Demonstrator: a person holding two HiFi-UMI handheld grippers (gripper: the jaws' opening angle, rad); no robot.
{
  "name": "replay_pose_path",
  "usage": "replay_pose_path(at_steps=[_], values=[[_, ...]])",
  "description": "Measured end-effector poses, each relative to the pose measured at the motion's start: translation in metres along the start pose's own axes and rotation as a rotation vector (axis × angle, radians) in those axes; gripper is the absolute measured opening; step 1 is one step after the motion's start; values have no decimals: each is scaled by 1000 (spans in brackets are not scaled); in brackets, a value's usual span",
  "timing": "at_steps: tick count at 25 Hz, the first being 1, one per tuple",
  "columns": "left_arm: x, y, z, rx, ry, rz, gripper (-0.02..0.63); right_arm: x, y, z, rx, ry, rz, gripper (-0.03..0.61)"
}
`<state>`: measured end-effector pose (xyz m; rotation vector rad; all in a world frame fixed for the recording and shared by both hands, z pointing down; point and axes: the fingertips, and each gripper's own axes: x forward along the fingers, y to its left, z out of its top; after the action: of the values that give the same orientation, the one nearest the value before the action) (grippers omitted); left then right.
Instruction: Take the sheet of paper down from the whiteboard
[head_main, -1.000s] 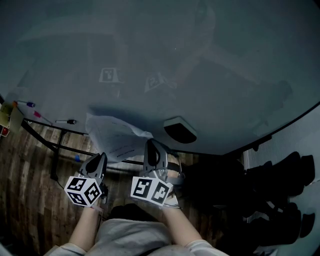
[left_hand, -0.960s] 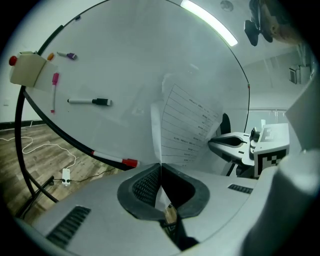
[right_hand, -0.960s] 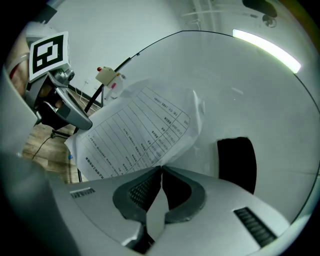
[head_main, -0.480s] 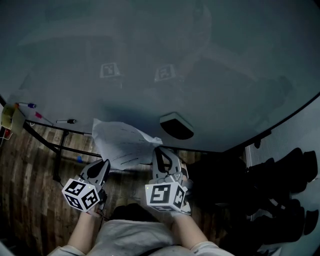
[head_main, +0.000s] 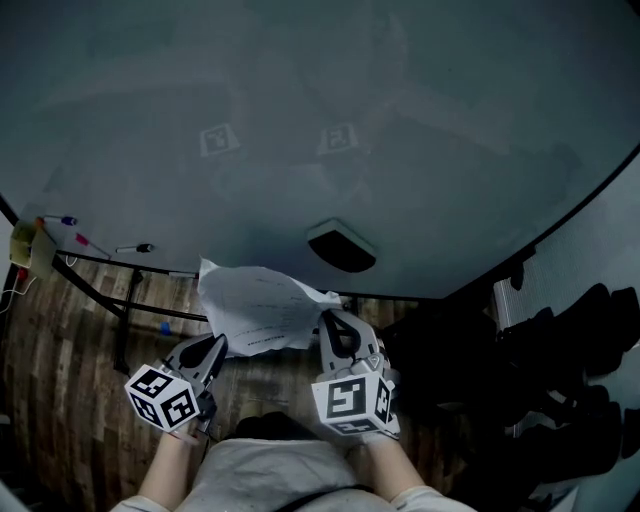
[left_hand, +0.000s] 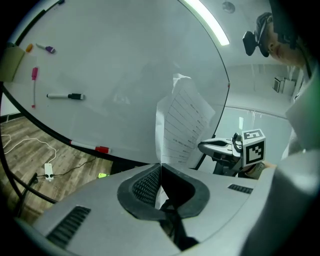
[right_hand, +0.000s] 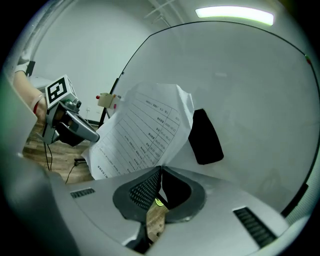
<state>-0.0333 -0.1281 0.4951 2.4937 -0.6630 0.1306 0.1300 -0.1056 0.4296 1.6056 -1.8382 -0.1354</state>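
A large white whiteboard (head_main: 300, 120) stands over brown wood-plank flooring (head_main: 60, 340). A black rectangular eraser (head_main: 341, 248) sits near the whiteboard's lower edge, and a black-capped marker (head_main: 133, 247) lies at its lower left. The white printed sheet of paper (head_main: 262, 312) is off the whiteboard, just below the eraser (crumpled and bowed). Its long axis runs roughly along the whiteboard's lower edge, and its free edge rises toward the whiteboard. The 2 grippers pinch it: the left gripper (head_main: 218, 346) is clamped on its left corner, the right gripper (head_main: 335, 321) on its right edge.

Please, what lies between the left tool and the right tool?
The sheet of paper spans that stretch in the head view; the left tool and the right tool are each shut on one edge.
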Motion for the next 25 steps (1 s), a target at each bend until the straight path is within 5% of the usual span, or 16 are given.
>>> replay_pose_path(at_steps=[14,25], values=[[1,-21,8,-46,24,-129,17,-21,-12,3,59,-6,-1,25],[5,-44,16,4,43,-121,17,-33,-21,-8,131,-37,34,25]])
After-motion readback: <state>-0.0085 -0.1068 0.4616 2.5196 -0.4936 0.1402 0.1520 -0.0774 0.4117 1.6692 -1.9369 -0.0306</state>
